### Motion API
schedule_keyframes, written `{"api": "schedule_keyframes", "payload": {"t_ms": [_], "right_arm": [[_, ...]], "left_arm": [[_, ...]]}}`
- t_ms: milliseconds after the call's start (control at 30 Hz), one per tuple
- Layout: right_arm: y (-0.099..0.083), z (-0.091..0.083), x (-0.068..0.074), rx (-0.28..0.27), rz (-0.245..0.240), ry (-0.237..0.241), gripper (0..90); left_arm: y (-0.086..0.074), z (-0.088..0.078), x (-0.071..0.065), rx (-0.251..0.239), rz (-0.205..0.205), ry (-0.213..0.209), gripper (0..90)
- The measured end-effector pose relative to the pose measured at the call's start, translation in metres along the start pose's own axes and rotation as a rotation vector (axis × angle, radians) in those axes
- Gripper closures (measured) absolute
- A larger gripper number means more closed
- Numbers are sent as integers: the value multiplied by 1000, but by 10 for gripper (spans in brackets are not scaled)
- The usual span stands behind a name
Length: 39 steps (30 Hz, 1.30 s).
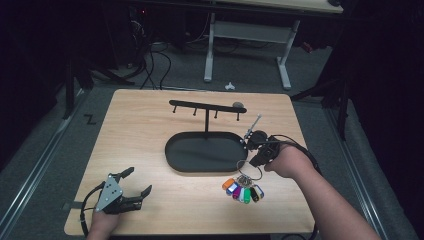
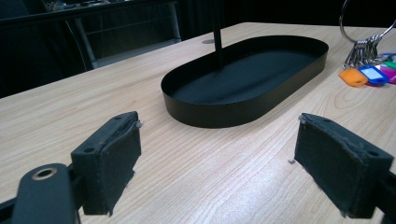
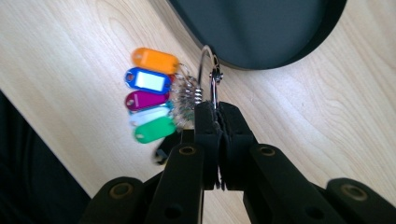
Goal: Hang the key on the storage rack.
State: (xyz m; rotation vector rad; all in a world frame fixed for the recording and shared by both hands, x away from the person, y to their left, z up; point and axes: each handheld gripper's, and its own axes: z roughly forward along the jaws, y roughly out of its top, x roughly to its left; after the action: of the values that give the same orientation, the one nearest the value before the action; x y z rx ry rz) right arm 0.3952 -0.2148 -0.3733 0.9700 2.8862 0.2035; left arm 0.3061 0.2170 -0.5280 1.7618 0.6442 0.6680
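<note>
key ring: the big metal ring point(image 3: 208, 70) is pinched at its lower arc, standing up over the worktop point(image 1: 150, 130) just right of the tray, near its front edge
tags: bunch of coloured key tags point(image 3: 152, 93) dangles off the ring, orange one on the outside; in the high view they look like they're at or just off the wood, can't tell if they touch
right hand-held gripper: point(image 3: 217, 109) jaws clamped tight on the ring wire
left hand-held gripper: point(image 2: 215, 158) jaws wide apart, nothing in them, parked at the near left corner
tray stand: black oval tray point(image 1: 175, 150) with a post and a hook bar point(image 1: 205, 106) behind
my take: looks like the ring's headed for a hook. Lift slow so the tags don't swing, keep the ring's open loop facing the hook tip, don't loosen the pinch early
</note>
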Motion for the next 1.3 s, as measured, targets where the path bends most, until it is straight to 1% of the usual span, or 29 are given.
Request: {"api": "schedule_keyframes", "payload": {"t_ms": [33,133,200,233,267,333,500,533,567,600,633,733,1000,1067,1133,1233,1267,1300], "right_arm": [[0,0,0,0,0,0,877],[1,-8,0,-13,-1,7,877],[3,-18,1,-20,-1,2,877],[3,-18,1,-20,-1,2,877],[6,-24,1,-22,-6,-2,877],[7,-27,1,-21,-9,-6,878],[14,-44,2,-29,-11,-28,878],[17,-50,3,-36,-24,-36,878],[17,-50,3,-36,-24,-36,878],[20,-55,4,-39,-25,-38,878],[20,-55,4,-39,-25,-38,878],[26,-63,4,-48,-32,-44,877],[36,-77,1,-68,-19,-51,877],[39,-80,-2,-77,-20,-57,877],[43,-84,-6,-86,-8,-63,877],[46,-86,-9,-97,-4,-68,877],[47,-87,-11,-98,-1,-74,877],[48,-87,-11,-96,6,-70,878]], "left_arm": [[0,0,0,0,0,0,150],[0,0,0,-2,0,-1,150],[0,0,0,-1,-1,-2,150],[0,0,0,-1,-1,-2,150],[0,0,0,-1,-1,-2,150],[0,0,0,-1,0,0,150],[0,0,0,0,-1,-1,150],[0,0,0,-1,0,-1,150],[0,0,0,-1,0,-1,150],[0,0,0,-1,0,-1,150],[0,0,0,-1,-1,-2,150],[0,0,0,-3,-2,-3,150],[0,0,0,-4,-3,-3,150],[0,0,0,-3,-2,-3,150],[0,0,0,-2,-2,-3,150],[0,0,0,0,1,-3,150],[0,0,0,-1,0,-3,150],[0,0,0,-1,0,-3,150]]}}
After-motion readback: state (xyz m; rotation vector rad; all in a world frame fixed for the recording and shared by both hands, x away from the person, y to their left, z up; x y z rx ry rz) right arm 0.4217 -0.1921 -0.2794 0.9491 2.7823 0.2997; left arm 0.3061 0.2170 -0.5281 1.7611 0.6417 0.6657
